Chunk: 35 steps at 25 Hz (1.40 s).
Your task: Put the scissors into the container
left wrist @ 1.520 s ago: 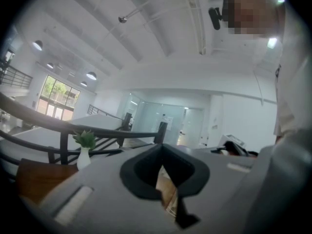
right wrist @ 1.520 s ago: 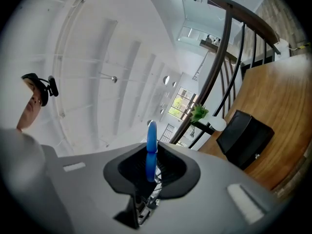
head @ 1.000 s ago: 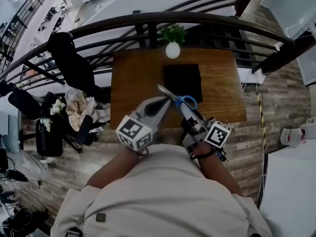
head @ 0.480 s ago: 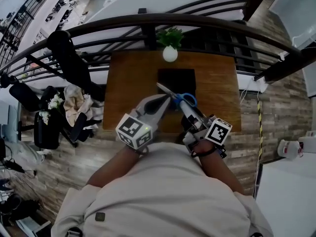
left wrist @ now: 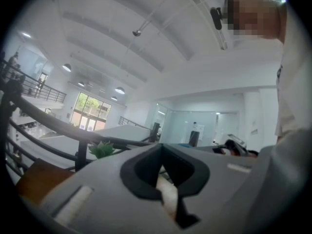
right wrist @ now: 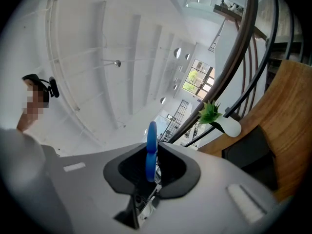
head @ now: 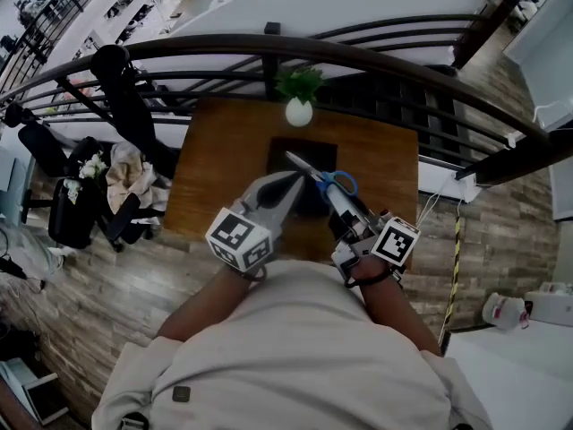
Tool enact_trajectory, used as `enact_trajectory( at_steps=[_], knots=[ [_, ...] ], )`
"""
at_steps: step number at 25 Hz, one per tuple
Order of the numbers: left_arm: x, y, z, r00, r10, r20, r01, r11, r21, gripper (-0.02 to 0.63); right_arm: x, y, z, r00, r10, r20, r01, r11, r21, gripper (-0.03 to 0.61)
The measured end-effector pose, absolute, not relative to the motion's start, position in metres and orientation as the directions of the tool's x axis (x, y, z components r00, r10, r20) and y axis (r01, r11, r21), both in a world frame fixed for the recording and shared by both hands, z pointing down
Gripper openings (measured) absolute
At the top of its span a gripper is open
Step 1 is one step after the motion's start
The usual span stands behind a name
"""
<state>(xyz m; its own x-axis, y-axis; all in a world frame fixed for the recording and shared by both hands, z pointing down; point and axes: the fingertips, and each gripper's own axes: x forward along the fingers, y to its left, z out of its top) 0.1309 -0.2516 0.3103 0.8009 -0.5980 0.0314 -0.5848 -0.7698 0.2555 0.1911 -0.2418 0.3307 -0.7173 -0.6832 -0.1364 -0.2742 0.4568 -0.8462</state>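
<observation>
The scissors [head: 324,180] have blue handles, and their blades point up-left over the black container [head: 288,150] on the wooden table [head: 219,159]. My right gripper [head: 334,192] is shut on the blue handles, which stand on edge between its jaws in the right gripper view, scissors [right wrist: 151,143]. The container [right wrist: 246,150] lies to the right there. My left gripper [head: 299,184] is shut, its tip close beside the scissors' pivot; I cannot tell whether it touches. The left gripper view looks upward and shows the left gripper [left wrist: 165,191] closed with nothing between its jaws.
A white vase with a green plant [head: 298,107] stands at the table's far edge behind the container. A dark curved railing [head: 269,47] runs behind the table. Chairs with clothes [head: 112,182] stand on the wooden floor at the left.
Both grippers keep the same pose with the scissors held. The table and container have drifted left and up in the head view.
</observation>
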Motion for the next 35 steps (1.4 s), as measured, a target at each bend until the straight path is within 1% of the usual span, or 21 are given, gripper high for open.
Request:
enact_trajectory(
  at_steps=[7, 12, 17, 21, 29, 35],
  knots=[
    [0.139, -0.251, 0.326, 0.749, -0.66, 0.057, -0.649, -0.715, 0.259, 0.003, 0.194, -0.243, 0.345, -0.775, -0.617, -0.132, -0.217, 0.457, -0.862, 0.058],
    [0.144, -0.264, 0.326, 0.738, -0.671, 0.065, -0.661, -0.702, 0.265, 0.003, 0.204, -0.258, 0.346, -0.775, -0.617, -0.138, -0.213, 0.46, -0.862, 0.058],
    [0.147, -0.27, 0.332, 0.748, -0.66, 0.07, -0.653, -0.711, 0.261, 0.003, 0.204, -0.266, 0.357, -0.782, -0.609, -0.13, -0.215, 0.46, -0.861, 0.057],
    [0.149, -0.284, 0.339, 0.751, -0.655, 0.08, -0.65, -0.712, 0.267, 0.003, 0.209, -0.282, 0.368, -0.776, -0.62, -0.117, -0.211, 0.43, -0.878, 0.057],
    [0.137, -0.3, 0.35, 0.762, -0.637, 0.116, -0.643, -0.723, 0.25, 0.003, 0.202, -0.3, 0.376, -0.801, -0.59, -0.095, -0.223, 0.443, -0.868, 0.058],
    [0.13, -0.309, 0.373, 0.766, -0.624, 0.153, -0.64, -0.719, 0.271, 0.003, 0.195, -0.308, 0.412, -0.817, -0.575, -0.043, -0.222, 0.383, -0.897, 0.058]
  ],
)
